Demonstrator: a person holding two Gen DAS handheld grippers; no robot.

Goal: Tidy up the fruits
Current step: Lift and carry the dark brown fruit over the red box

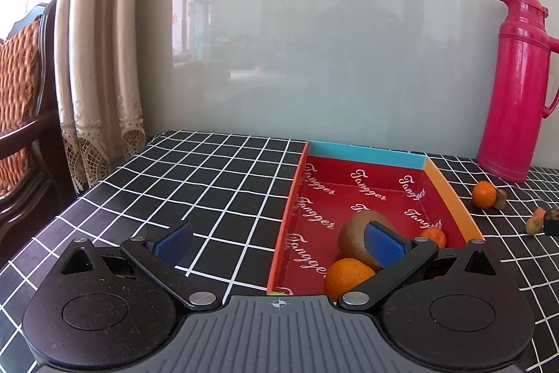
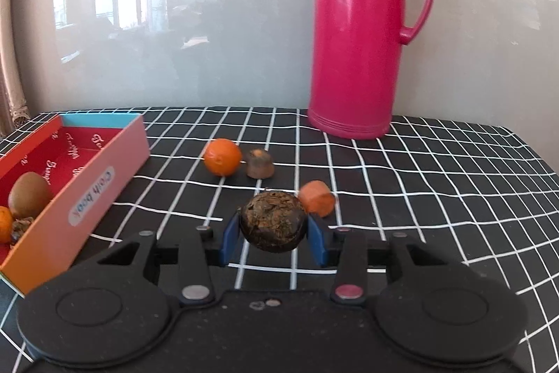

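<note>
A red-lined box (image 1: pixel 450 194) (image 2: pixel 94 184) holds a kiwi (image 1: pixel 356 233) (image 2: pixel 28 194), an orange (image 1: pixel 346 278) and a smaller orange piece (image 1: pixel 433 235). My left gripper (image 1: pixel 279 240) is open and empty, low at the box's near left corner. My right gripper (image 2: pixel 274 238) is shut on a dark brown wrinkled round fruit (image 2: pixel 272 221), held just above the tablecloth right of the box. Beyond it lie an orange (image 2: pixel 222 157) (image 1: pixel 484 194), a small brown piece (image 2: pixel 259 163) and an orange chunk (image 2: pixel 316 198).
A tall pink thermos (image 2: pixel 363 30) (image 1: pixel 517 86) stands at the back right against the glossy wall. The table has a black checked cloth (image 1: pixel 209 184). A wooden chair (image 1: pixel 24 114) and curtain (image 1: pixel 101 58) stand past the left table edge.
</note>
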